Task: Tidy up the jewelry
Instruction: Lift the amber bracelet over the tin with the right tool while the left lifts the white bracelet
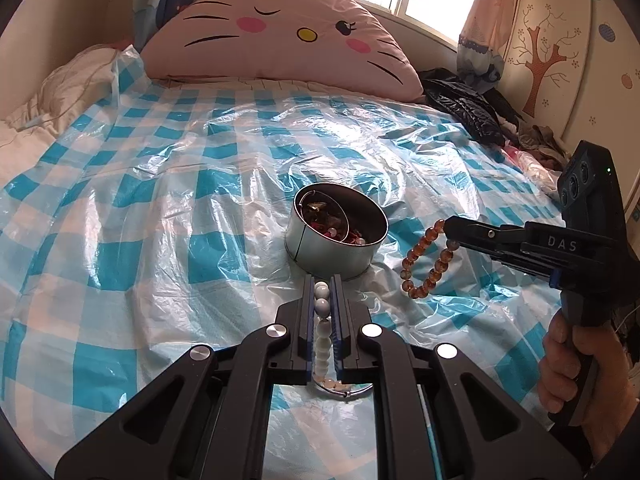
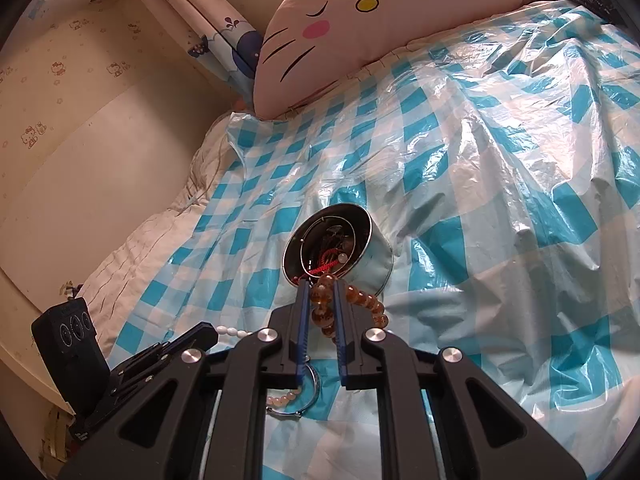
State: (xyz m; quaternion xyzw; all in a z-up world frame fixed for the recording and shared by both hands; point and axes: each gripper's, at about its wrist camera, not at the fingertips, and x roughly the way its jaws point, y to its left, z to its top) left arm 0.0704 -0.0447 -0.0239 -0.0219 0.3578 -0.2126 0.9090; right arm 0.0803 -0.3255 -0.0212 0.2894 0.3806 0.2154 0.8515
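A round metal tin (image 1: 334, 240) holding several pieces of jewelry stands on the checked plastic sheet; it also shows in the right wrist view (image 2: 376, 264). My left gripper (image 1: 322, 284) is shut on a white bead bracelet (image 1: 322, 334), just in front of the tin. My right gripper (image 2: 321, 284) is shut on an amber bead bracelet (image 2: 362, 300), which hangs beside the tin's right side in the left wrist view (image 1: 430, 262). A pale pink bead string with a metal bangle (image 2: 298, 394) lies on the sheet under the grippers.
A blue-and-white checked plastic sheet (image 1: 160, 184) covers the bed. A pink cat-face pillow (image 1: 280, 36) lies at the head. Dark clothes (image 1: 464, 104) are piled at the far right. A wall runs along the bed's left side (image 2: 80, 160).
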